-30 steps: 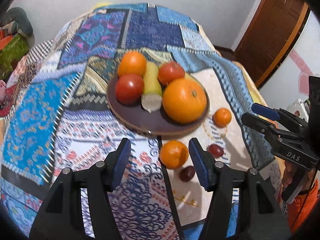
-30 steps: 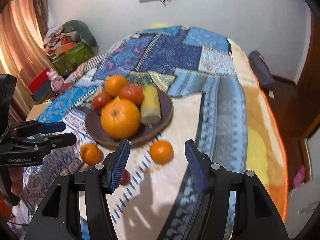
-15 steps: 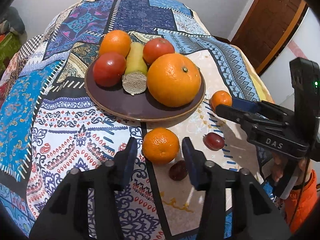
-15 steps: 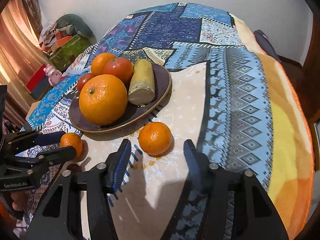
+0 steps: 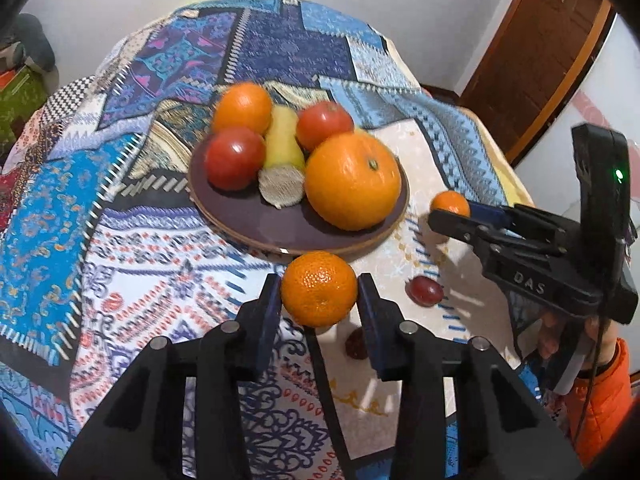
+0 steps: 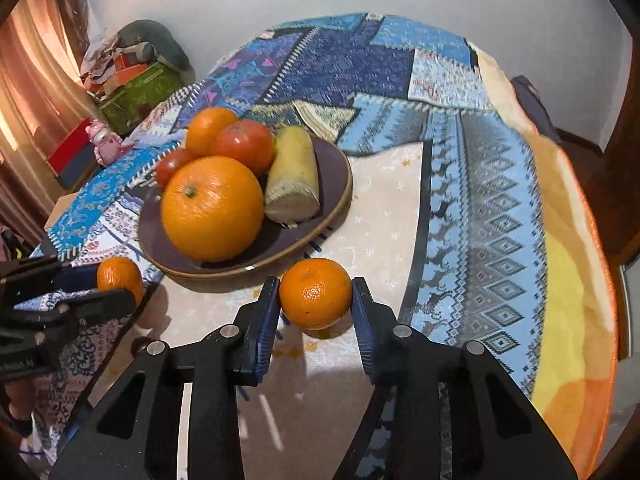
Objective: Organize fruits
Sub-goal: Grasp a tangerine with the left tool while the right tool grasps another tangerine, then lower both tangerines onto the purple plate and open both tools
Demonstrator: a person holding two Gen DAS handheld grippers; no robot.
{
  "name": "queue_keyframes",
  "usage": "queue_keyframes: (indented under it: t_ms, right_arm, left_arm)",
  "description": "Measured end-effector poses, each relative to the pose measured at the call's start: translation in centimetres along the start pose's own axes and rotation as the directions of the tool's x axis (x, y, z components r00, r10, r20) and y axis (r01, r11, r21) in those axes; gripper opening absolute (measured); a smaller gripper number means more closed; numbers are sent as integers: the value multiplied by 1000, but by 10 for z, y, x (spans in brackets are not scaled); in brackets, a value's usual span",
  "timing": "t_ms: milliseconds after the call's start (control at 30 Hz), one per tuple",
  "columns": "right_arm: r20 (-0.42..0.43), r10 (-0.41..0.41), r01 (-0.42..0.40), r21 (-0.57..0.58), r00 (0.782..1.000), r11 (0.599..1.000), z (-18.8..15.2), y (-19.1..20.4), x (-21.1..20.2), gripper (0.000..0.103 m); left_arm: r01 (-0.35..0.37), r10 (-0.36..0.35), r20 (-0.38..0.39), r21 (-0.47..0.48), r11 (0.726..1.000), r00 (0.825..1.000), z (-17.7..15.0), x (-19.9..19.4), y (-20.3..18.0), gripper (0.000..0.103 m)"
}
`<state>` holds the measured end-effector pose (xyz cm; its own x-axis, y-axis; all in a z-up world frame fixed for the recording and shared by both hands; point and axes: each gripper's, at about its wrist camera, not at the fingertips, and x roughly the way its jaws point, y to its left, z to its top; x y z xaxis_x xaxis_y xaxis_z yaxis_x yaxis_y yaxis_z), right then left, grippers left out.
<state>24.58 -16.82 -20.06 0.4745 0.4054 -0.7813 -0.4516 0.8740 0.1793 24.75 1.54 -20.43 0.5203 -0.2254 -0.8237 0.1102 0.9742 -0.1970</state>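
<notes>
— What's the surface?

— A patchwork cloth point(image 5: 132, 216) covers it, a brown plate point(image 5: 248, 220) near its middle holding a big orange point(image 5: 352, 180), tomatoes and a cut yellow piece.

— And the left hand-held gripper point(image 5: 319, 300)?

— Its pads touch both sides of a mandarin point(image 5: 319, 294) just near of the plate's rim.

— The right one?

— The right hand-held gripper point(image 6: 316, 300) is likewise closed around a second mandarin point(image 6: 315, 293), right of the plate. Two small dark red fruits point(image 5: 424, 290) lie between them.

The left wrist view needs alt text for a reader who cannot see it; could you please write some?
The left gripper clamps a small mandarin just in front of a brown plate holding oranges, tomatoes and a cut yellow vegetable, on a patterned blue cloth.
</notes>
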Motion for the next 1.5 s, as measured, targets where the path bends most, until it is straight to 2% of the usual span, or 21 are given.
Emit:
queue_keyframes:
  t_ms: [167,333,800,1067,1133,1200,1333,1500]
  right_arm:
    - [43,13,-12,-14,999,1000,13,6,-12,33]
    - [60,29,-29,-9,998,1000,27,9,-6,33]
    - [43,38,-40,49,998,998,33,1,21,33]
    - [20,39,-40,56,999,998,30,-1,31,34]
    - [12,40,-41,59,999,997,29,-1,33,34]
    - [11,38,-39,59,999,997,29,-2,32,35]
    - [10,40,-40,52,999,998,27,-1,27,37]
    - [38,44,-45,44,998,998,24,1,7,40]
  left_arm:
    - [-24,24,44,-12,1000,999,14,-13,7,38]
    - [-59,60,71,-16,998,996,28,-13,15,38]
    - [-74,75,24,-55,996,997,42,24,34,38]
    - [-74,75,13,-48,996,997,42,32,34,39]
    - [-75,76,14,-49,996,997,42,31,34,48]
    - [-74,75,21,-52,996,997,41,29,34,52]
    - [-88,89,41,-32,996,995,39,19,29,52]
    - [-72,74,66,-31,997,995,35,-3,24,52]
